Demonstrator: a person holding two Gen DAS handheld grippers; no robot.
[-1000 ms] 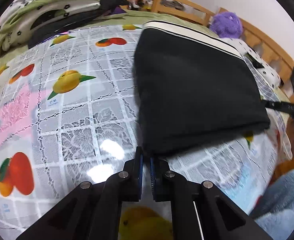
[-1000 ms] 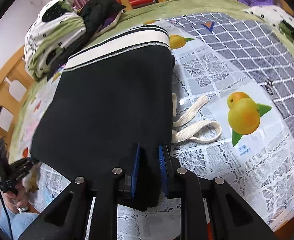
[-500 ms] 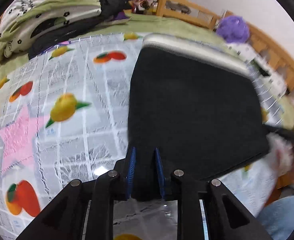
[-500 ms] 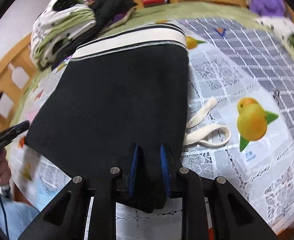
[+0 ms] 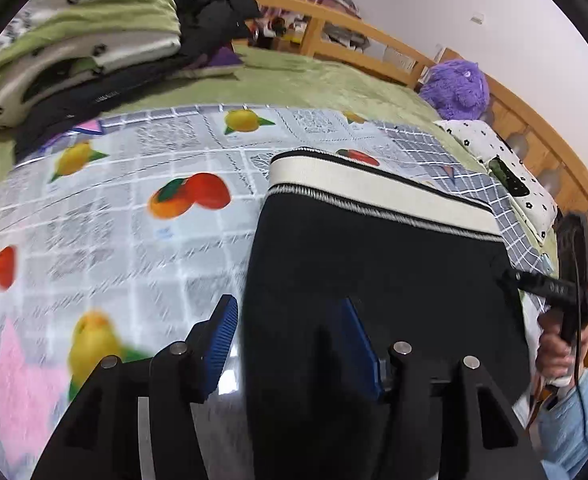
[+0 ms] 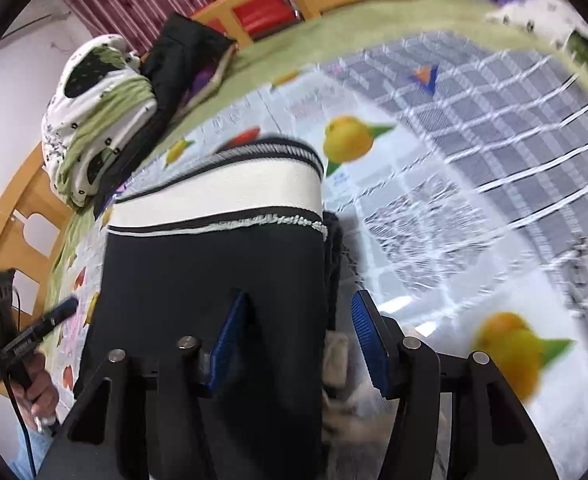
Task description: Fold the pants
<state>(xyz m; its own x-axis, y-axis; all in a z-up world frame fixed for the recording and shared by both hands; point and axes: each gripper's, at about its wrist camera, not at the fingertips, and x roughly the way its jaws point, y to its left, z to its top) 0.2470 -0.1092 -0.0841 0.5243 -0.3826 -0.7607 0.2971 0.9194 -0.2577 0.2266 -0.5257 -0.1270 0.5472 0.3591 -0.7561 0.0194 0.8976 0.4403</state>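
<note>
Since half a second ago both tools have opened: we see the left tool (image 5: 290, 328) and the right tool (image 6: 297, 324) now with their blue pads spread wide, while before they were pinching the near edge of the pants (image 5: 373, 264). The cloth lies between the spread fingers of each tool, and we cannot tell if it touches the pads. The pants lie folded on the fruit-print cover (image 5: 134, 232) of the bed, with the white waistband (image 5: 373, 188) at the far end. The near edge of the pants is hidden under the tool bodies in both views. In the right view a pale cord (image 6: 337, 356) shows just beside the pants, partly cut off by the tool and blurred. Beyond the waistband, a pile of bedding (image 5: 74, 40) and a purple plush (image 5: 457, 88) rest on the bed.
</note>
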